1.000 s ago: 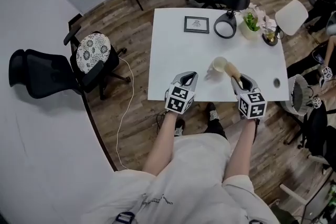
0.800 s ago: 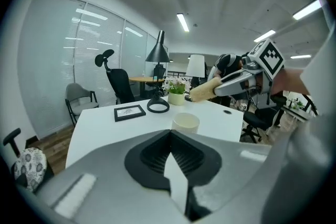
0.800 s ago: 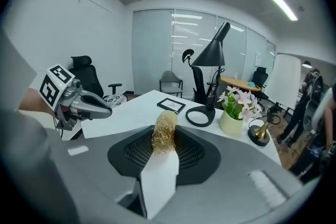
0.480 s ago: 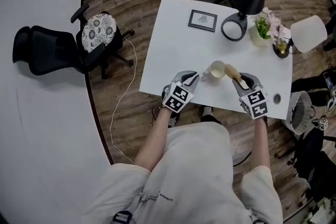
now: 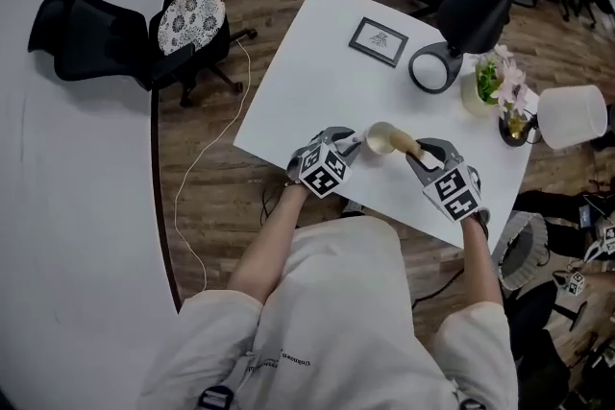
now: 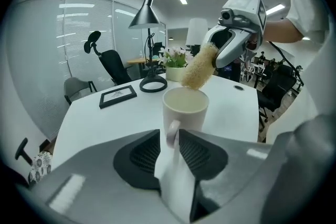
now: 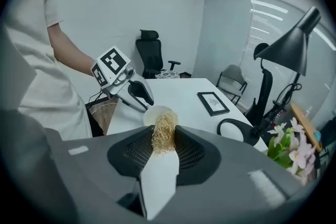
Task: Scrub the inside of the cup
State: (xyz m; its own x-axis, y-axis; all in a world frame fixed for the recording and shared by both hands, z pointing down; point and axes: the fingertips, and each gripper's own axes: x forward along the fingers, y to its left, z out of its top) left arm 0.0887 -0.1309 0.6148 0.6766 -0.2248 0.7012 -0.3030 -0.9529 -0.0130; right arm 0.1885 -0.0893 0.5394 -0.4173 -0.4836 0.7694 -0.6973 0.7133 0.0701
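A cream cup is held off the white table by its handle, with my left gripper shut on that handle. In the head view the cup lies tilted between both grippers, its mouth toward the right one. My right gripper is shut on a straw-coloured loofah scrubber. The scrubber's tip touches the cup's rim at the far side. From above, the left gripper and the right gripper face each other.
On the table stand a black-framed picture, a black desk lamp with a round base, and a small flower pot. Black office chairs and a cable lie on the wooden floor at the left.
The head camera has swung, so the table sits more skewed in view. The cup and scrubber have come closer together, with the scrubber now at the cup's mouth.
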